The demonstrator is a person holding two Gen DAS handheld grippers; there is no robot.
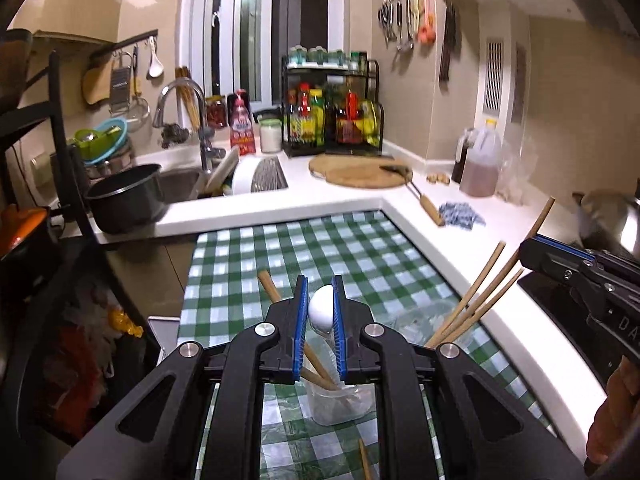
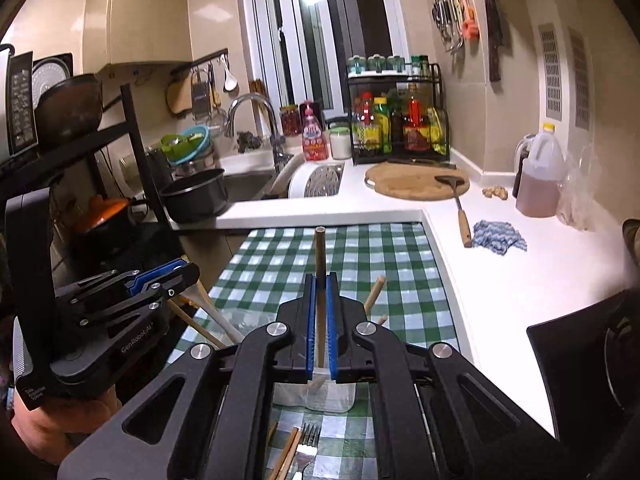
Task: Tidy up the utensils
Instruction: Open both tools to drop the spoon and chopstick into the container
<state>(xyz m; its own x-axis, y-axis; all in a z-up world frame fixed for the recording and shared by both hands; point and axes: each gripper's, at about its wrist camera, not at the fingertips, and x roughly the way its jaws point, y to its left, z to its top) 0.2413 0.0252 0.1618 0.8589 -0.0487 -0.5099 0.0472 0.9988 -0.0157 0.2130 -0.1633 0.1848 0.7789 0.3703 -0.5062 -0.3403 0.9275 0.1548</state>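
**Spoon in my left, chopstick in my right, both over the cups**

My left gripper is closed narrow on a white spoon, the pads pinching the sides of its bowl while the clear handle hangs down toward a clear plastic cup that already has wooden utensils leaning in it. My right gripper is fully pinched on a single wooden chopstick, held upright, its lower end over a second clear cup.

The spoon looks light, smooth plastic; gripped on its rounded bowl it could pivot or slip, so I judge a hold on the neck would be steadier. The chopstick is light, stiff and thin; taken near its middle it stays upright, though it may twist between the pads. The cups look thin and light, likely to tip if a long utensil leans hard on the rim.

Below me lies a green-and-white checked cloth, glossy, probably wipe-clean and a little slick. A fork and more chopsticks lie on it just in front of the right-hand cup. Beyond runs a white counter with a round cutting board, a blue rag, a sink with a dark pot and a sauce rack.
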